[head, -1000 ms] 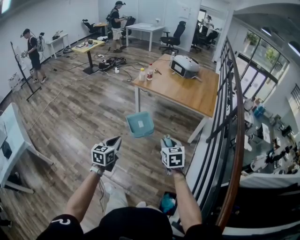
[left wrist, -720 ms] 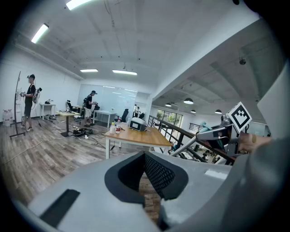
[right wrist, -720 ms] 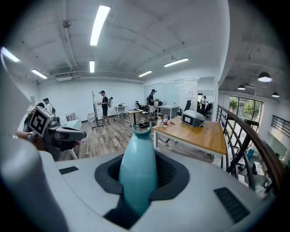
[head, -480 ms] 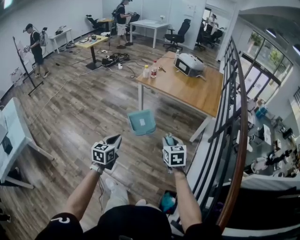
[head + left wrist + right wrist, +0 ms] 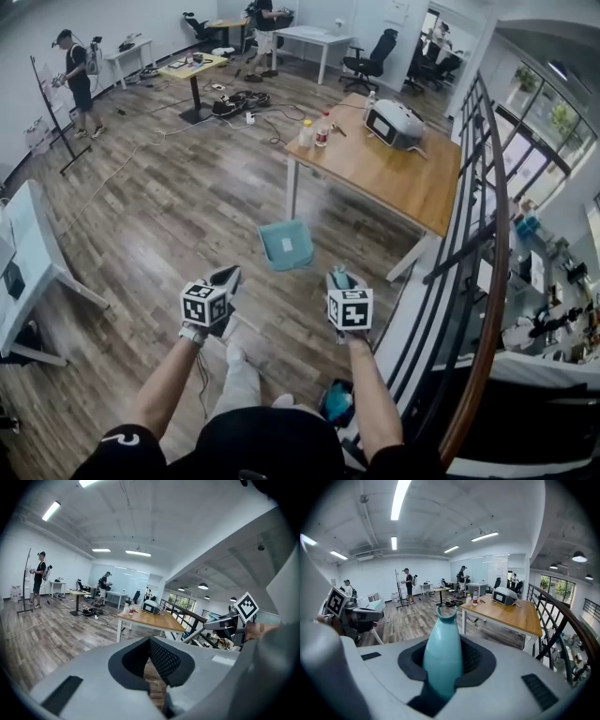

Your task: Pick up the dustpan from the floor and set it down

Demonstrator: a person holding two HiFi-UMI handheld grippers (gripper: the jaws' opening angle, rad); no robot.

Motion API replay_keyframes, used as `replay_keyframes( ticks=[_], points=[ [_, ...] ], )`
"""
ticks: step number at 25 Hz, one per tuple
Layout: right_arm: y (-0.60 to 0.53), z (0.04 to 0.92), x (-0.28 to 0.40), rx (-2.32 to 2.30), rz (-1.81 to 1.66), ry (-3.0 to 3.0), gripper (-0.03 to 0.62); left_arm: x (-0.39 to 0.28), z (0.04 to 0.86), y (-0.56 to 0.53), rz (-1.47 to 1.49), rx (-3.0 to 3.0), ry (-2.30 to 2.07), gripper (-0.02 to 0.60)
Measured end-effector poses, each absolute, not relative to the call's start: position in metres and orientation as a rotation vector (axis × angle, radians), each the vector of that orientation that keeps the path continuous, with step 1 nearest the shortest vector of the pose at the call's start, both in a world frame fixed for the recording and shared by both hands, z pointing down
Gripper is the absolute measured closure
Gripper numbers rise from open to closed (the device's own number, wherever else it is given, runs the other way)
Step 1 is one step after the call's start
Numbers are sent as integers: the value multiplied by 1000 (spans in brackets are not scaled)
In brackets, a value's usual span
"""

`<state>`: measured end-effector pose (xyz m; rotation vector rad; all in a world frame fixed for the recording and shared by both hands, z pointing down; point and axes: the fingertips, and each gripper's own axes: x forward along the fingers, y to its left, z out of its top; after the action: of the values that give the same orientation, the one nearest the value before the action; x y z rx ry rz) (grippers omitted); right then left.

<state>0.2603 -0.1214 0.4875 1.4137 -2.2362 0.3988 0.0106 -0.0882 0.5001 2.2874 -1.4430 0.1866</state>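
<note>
The teal dustpan's square pan (image 5: 286,246) shows in the head view over the wood floor, just ahead and left of my right gripper (image 5: 336,279). I cannot tell whether it touches the floor. In the right gripper view the dustpan's teal handle (image 5: 443,658) stands between the pads, its notched end poking up past them. My right gripper (image 5: 445,654) is shut on that handle, and its body hides the pan. My left gripper (image 5: 225,279) is level with the right one, about a hand's width to its left. In its own view the left gripper (image 5: 150,660) holds nothing and its pad tips meet.
A wooden table (image 5: 403,178) ahead right carries a grey machine (image 5: 394,124) and bottles (image 5: 314,134). A black railing (image 5: 469,244) runs along the right. A white desk (image 5: 28,272) stands at the left. A teal object (image 5: 336,405) lies by my feet. A person (image 5: 75,80) stands far back.
Both grippers have moved forward and a little lower, the dustpan going with the right one. The pan now lies just below the table's near leg. Both grips look the same.
</note>
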Motion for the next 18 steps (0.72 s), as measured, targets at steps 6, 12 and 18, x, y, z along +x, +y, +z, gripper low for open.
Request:
replay_keyframes(
  ticks=[6,12,18],
  points=[
    [-162,510,228,1397,428,-2203,511,-18,504,-134,167,2288,-1419,584],
    [-211,534,192,1419,457,-2143,511,-57,524,-189,167,2280,-1365,584],
    [-254,563,160,1437,495,-2083,511,-89,543,-232,199,2283,-1295,584]
  ],
)
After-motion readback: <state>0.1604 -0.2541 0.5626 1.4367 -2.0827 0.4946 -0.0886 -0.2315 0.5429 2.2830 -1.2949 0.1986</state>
